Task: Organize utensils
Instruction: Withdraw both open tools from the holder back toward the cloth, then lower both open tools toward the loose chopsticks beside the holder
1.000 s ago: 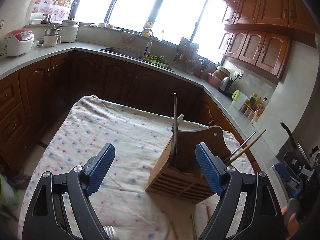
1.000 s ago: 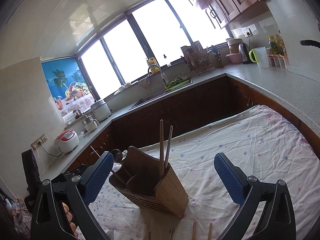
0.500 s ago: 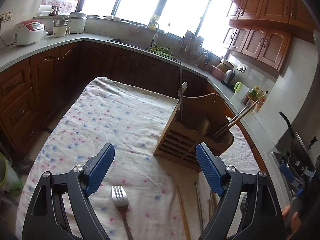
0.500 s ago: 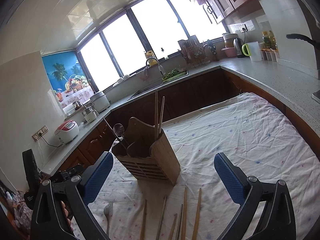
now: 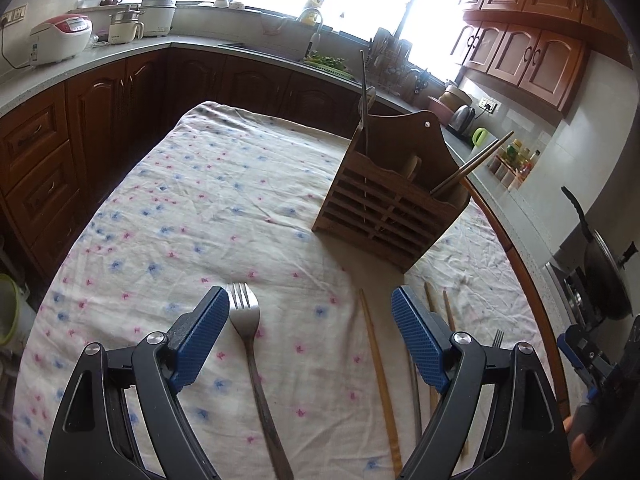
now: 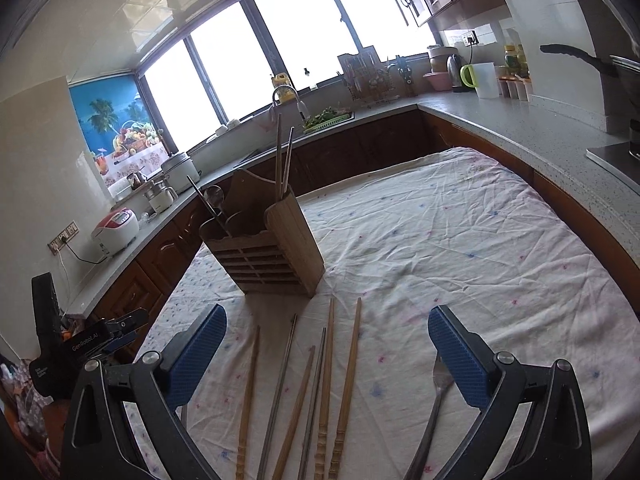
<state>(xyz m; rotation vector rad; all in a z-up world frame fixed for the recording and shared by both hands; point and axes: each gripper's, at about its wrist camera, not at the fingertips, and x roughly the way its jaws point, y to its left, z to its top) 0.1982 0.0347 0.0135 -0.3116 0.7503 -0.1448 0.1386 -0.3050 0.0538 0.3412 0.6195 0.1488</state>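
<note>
A wooden utensil holder (image 5: 390, 204) (image 6: 266, 242) stands on the cloth-covered table (image 5: 200, 200), with chopsticks (image 6: 282, 158) and a spoon (image 6: 214, 196) standing in it. A metal fork (image 5: 252, 356) lies flat just inside my left gripper's left finger. My left gripper (image 5: 310, 312) is open and empty above it. Several wooden and metal chopsticks (image 6: 320, 380) (image 5: 378, 368) lie side by side in front of the holder. A second fork (image 6: 430, 408) lies by my right gripper's right finger. My right gripper (image 6: 326, 332) is open and empty above the chopsticks.
Dark wooden cabinets and a grey counter (image 5: 100, 56) ring the table. A rice cooker (image 5: 60, 38), a sink with a tap (image 6: 286, 96), a kettle and bottles stand on the counter. A pan (image 5: 600, 264) sits on the stove at the right.
Both grippers have pulled back and tilted down from the holder. The loose forks and chopsticks on the cloth have come into view beneath them. Both grippers stay open.
</note>
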